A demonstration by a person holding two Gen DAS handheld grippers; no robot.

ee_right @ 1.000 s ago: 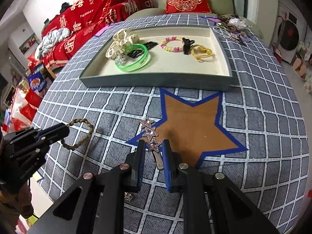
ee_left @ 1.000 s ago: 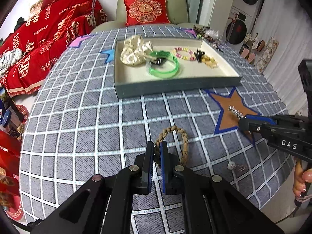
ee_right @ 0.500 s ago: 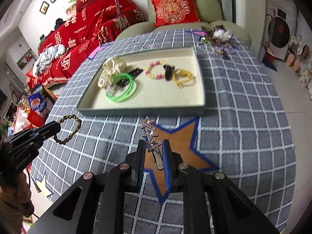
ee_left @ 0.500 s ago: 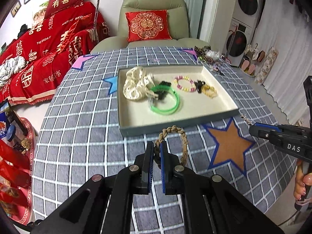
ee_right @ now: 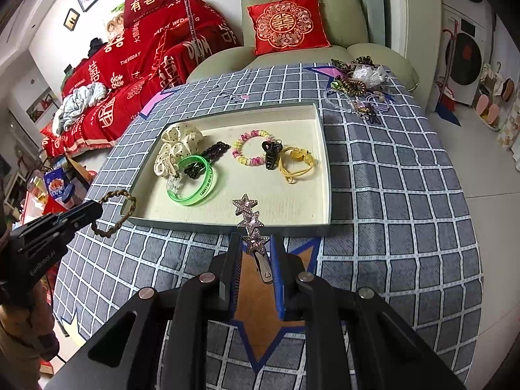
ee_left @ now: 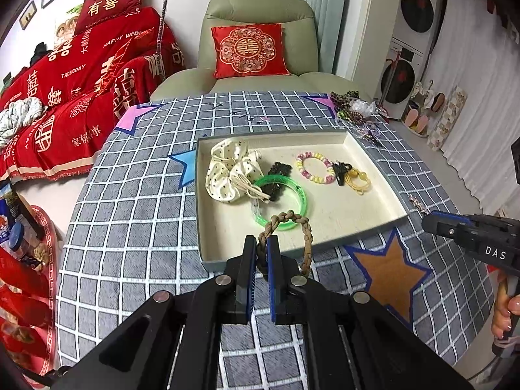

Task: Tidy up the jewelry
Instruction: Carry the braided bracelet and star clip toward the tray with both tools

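Here, left gripper (ee_left: 262, 247): clamped on braid (ee_left: 294, 227), held above tray (ee_left: 373, 230) near edge.
Right gripper (ee_right: 255, 247): clamped on star clip (ee_right: 250, 219) at tray's near wall.
Room: tray's near half bare.

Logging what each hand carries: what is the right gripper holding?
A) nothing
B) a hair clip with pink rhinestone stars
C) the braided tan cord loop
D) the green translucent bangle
B: the right gripper is shut on the hair clip with pink rhinestone stars, raised before the cream tray.
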